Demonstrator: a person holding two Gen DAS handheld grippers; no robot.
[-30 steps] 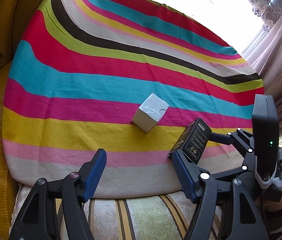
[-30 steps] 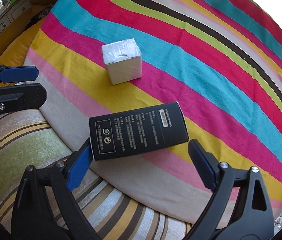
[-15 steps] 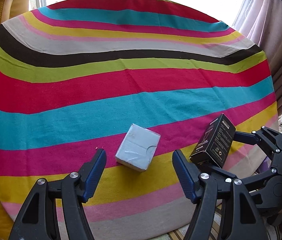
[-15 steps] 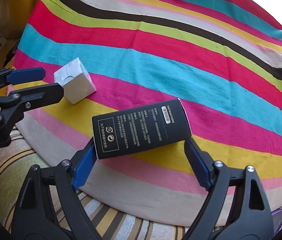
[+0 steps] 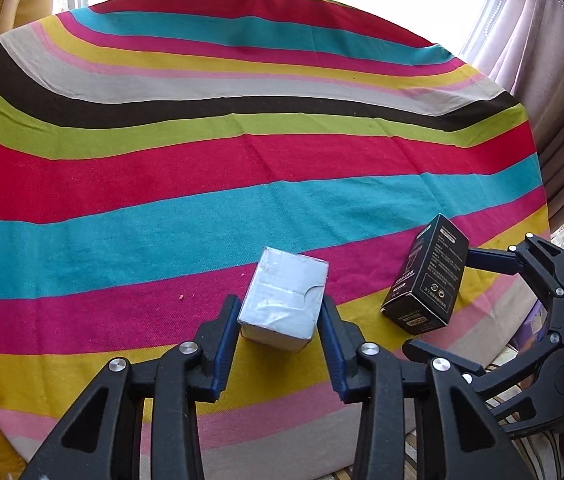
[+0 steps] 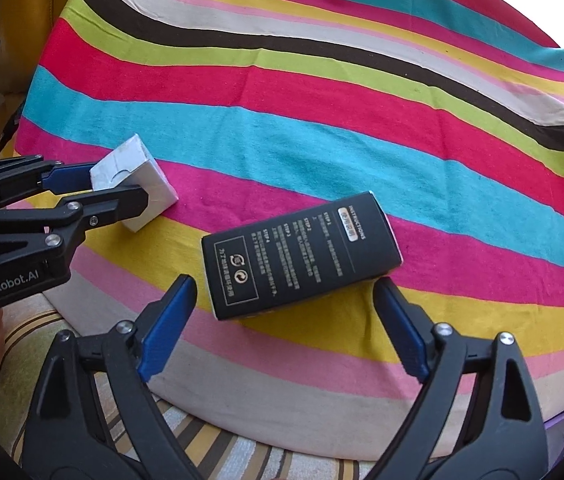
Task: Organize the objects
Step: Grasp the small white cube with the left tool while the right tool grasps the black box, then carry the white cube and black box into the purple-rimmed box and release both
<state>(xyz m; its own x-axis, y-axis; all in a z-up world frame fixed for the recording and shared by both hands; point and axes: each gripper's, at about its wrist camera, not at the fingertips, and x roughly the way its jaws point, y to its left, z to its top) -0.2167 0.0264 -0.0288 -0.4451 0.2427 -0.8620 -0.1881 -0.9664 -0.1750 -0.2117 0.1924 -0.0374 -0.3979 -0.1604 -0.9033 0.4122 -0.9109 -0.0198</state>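
Two boxes lie on a striped cloth [image 5: 242,168] spread over the surface, and one hand-held gripper attends each of them.

Left hand-held gripper [image 5: 280,320]: the jaws are closing around the small white box [image 5: 285,300], which sits low in the centre of the left wrist view. The blue pads [image 5: 228,320] stand at the box's two side faces, touching or all but touching. Whether they already bear on the card cannot be told. The box rests on the magenta and yellow stripes and is not lifted.

Right hand-held gripper [image 6: 283,320]: the jaws are opening and stand wide. The black box [image 6: 301,256] lies flat at centre frame in the right wrist view, printed face up, its near long edge between the pads. Neither pad presses on it. A gap shows on the left side, and the right pad sits just beside the lower right corner.

Step in hand, as judged: picking up the white box with the left unit, while the right unit lines up on the black one.

Next move, as judged: the left jaws need to seat squarely on both side faces before any lift, because thin card dents under a skewed squeeze. The right unit needs to centre over the black box's width before closing. No destination for either box is visible.
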